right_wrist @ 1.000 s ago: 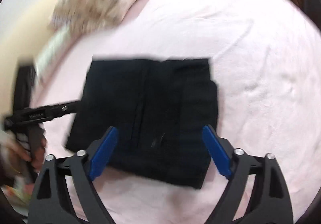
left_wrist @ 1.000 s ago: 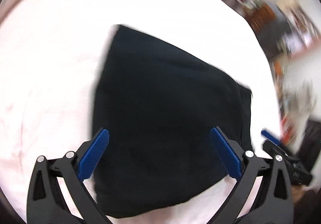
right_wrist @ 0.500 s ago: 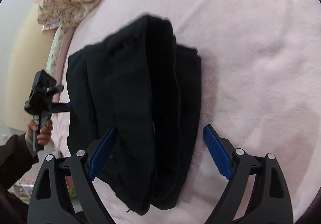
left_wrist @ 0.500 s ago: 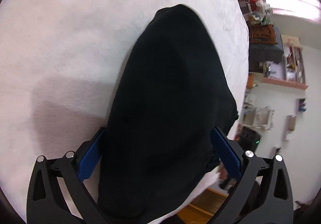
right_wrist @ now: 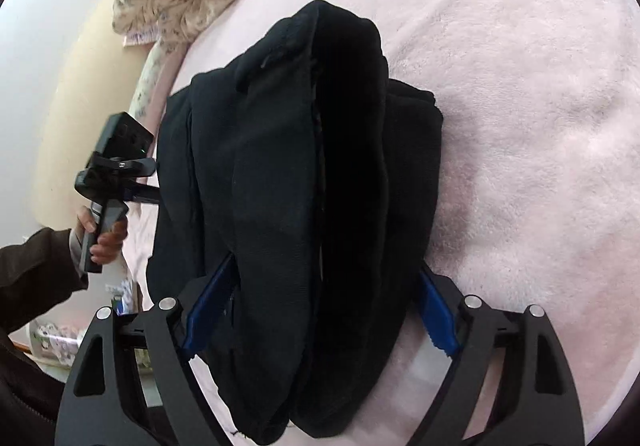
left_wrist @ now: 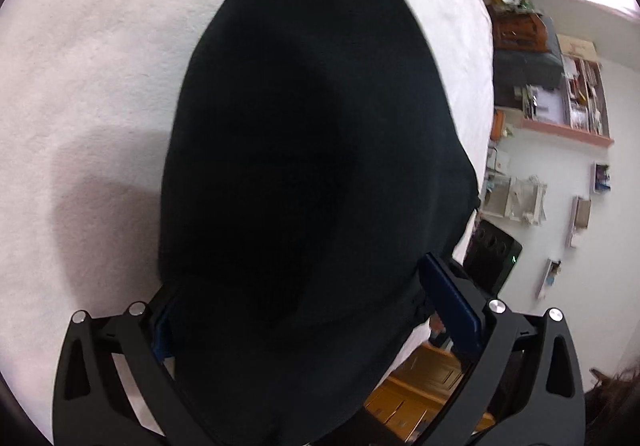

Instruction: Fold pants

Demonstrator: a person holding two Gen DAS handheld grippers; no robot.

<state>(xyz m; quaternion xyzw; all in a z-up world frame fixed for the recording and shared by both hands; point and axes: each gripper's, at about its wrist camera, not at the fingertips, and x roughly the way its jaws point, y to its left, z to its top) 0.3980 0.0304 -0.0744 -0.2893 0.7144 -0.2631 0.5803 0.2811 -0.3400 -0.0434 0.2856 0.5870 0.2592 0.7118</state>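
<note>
on the pink blanket (right_wrist: pixel 520 106), folded black pants (right_wrist: pixel 312 206) fill both grippers' wide-set jaws (blue-padded).

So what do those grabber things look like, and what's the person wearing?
Each hand-held gripper is a black frame with cut-out slots and round silver bolts, ending in two flat blue pads. That goes for the left and the right. The left hand comes out of a dark sleeve.
</note>
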